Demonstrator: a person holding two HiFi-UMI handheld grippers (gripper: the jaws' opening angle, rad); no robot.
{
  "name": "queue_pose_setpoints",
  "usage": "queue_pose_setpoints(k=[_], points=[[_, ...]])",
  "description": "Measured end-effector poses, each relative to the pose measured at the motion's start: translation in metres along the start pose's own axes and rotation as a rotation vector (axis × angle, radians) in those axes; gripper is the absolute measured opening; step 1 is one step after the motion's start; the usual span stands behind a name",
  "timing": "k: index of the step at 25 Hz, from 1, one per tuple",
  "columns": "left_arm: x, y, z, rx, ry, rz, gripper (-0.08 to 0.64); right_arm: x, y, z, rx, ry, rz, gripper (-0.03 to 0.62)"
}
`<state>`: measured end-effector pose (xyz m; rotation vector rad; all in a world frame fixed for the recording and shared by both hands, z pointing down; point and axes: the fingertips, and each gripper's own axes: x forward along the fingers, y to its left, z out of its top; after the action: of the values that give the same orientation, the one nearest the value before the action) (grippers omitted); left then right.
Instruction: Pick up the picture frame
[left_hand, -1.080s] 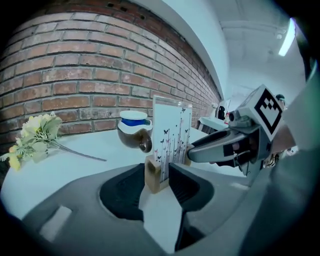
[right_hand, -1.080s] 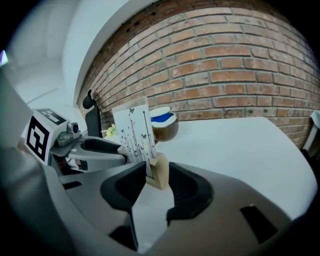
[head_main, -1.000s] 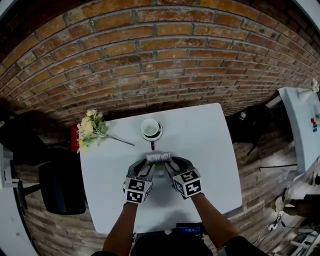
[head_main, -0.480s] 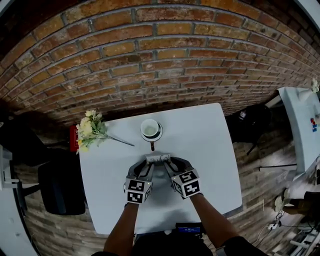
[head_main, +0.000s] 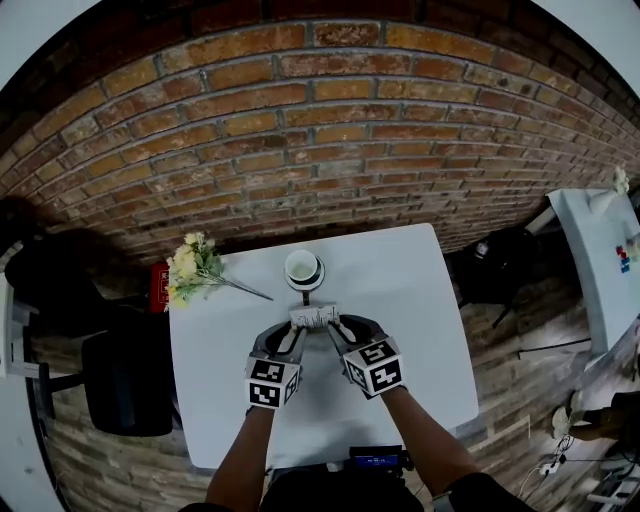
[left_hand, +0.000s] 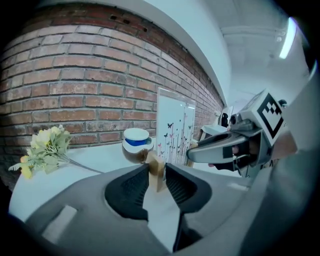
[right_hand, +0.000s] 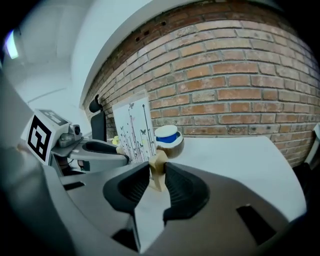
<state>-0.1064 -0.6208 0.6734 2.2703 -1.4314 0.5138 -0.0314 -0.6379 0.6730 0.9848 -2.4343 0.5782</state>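
The picture frame (head_main: 314, 317) is a clear panel printed with butterflies (left_hand: 175, 127), standing on two small wooden feet. It is at mid-table, just in front of the cup. My left gripper (head_main: 297, 331) holds its left end. In the left gripper view the jaws (left_hand: 157, 175) have just been closing and now press on the wooden foot (left_hand: 157, 167). My right gripper (head_main: 334, 331) holds the right end the same way, its jaws (right_hand: 157, 177) just closed onto the other foot (right_hand: 158, 167). The panel (right_hand: 132, 130) stands upright between both grippers.
A white and blue cup (head_main: 303, 269) on a brown saucer stands right behind the frame. Yellow flowers (head_main: 195, 268) lie at the white table's (head_main: 420, 330) far left corner. A brick wall runs behind the table. A dark chair (head_main: 120, 380) stands left.
Both grippers have narrowed onto the frame's ends and risen a little with it. The head view has tilted, so the table sits slightly lower in the picture.
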Motion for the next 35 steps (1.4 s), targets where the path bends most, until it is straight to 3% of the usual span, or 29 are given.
queue_pose_setpoints(k=[12, 22, 35], points=[[-0.066, -0.039, 0.045, 0.059, -0.102, 0.012, 0.106, -0.071, 0.031, 0.036, -0.05, -0.096, 0.033, 0.103], [-0.11, -0.076, 0.036, 0.041, -0.119, 0.011, 0.106, -0.12, 0.058, 0.019, -0.034, -0.122, 0.037, 0.101], [-0.127, -0.106, 0.028, 0.059, -0.123, 0.022, 0.104, -0.15, 0.064, 0.003, -0.03, -0.137, 0.042, 0.098]])
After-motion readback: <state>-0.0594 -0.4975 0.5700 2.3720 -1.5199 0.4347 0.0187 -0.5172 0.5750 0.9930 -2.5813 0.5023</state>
